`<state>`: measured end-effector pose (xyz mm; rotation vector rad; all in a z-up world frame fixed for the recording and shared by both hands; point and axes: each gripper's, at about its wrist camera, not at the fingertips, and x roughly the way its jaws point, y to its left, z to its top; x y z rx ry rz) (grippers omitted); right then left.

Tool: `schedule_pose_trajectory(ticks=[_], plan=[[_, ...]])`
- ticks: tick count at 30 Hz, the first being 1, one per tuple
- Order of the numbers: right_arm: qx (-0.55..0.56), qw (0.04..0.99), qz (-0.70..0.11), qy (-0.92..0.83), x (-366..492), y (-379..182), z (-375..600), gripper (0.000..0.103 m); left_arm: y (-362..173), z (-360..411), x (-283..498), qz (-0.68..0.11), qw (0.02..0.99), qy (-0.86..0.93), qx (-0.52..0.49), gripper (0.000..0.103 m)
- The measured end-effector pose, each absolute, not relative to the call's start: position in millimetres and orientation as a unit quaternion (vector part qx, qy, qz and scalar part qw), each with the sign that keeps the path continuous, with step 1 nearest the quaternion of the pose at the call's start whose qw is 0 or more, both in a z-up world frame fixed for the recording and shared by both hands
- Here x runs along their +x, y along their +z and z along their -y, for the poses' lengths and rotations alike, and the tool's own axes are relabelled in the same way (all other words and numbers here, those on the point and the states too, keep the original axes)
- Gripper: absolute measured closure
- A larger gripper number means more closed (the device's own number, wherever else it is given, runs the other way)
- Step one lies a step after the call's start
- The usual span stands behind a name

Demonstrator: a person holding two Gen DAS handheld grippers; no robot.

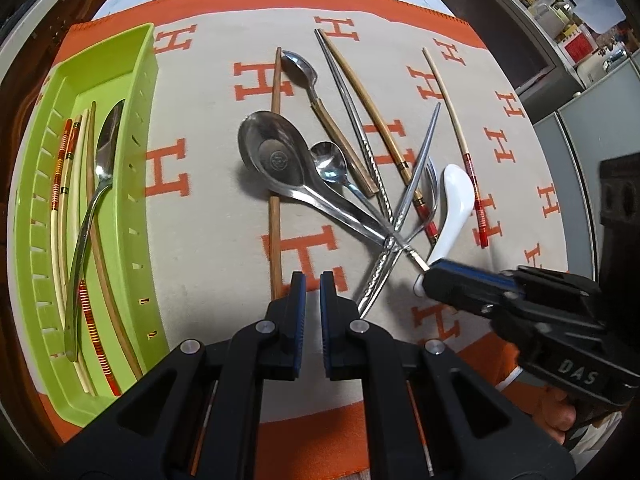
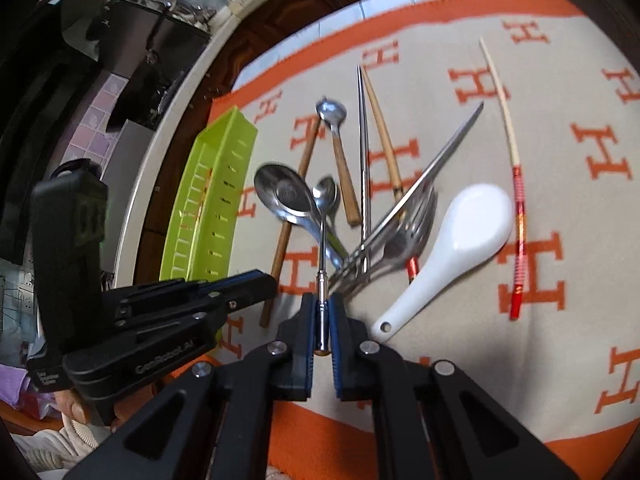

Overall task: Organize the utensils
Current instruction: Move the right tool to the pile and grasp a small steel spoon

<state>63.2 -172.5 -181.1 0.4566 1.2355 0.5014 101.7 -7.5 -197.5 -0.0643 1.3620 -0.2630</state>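
Right tongs [image 2: 322,312] clamp the small spoon [image 2: 325,196]'s handle end, just right of the green tray [image 1: 120,184]; left tongs [image 1: 313,294] hover nearly closed, empty, beside the tray.

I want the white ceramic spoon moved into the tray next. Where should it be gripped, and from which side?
Grip the white ceramic spoon by its narrow handle end, coming from the near cloth edge. The handle points that way, lies free of the pile, and is slimmer than the wide bowl. It may be slippery.

orange-and-beige h-patterned cloth [image 1: 208,240] covers the table; jars crowd a shelf [image 1: 552,8] behind.
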Motion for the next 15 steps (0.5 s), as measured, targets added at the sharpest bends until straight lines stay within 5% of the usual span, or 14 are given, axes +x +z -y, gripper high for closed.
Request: schedule_pose_trajectory(ticks=[15], plan=[[0.147,0.759,-0.588,0.240,64.7,-182.7,160.9,0.095,-207.3,-23.5,127.8,-0.621,0.774,-0.090,-0.089,0.098]])
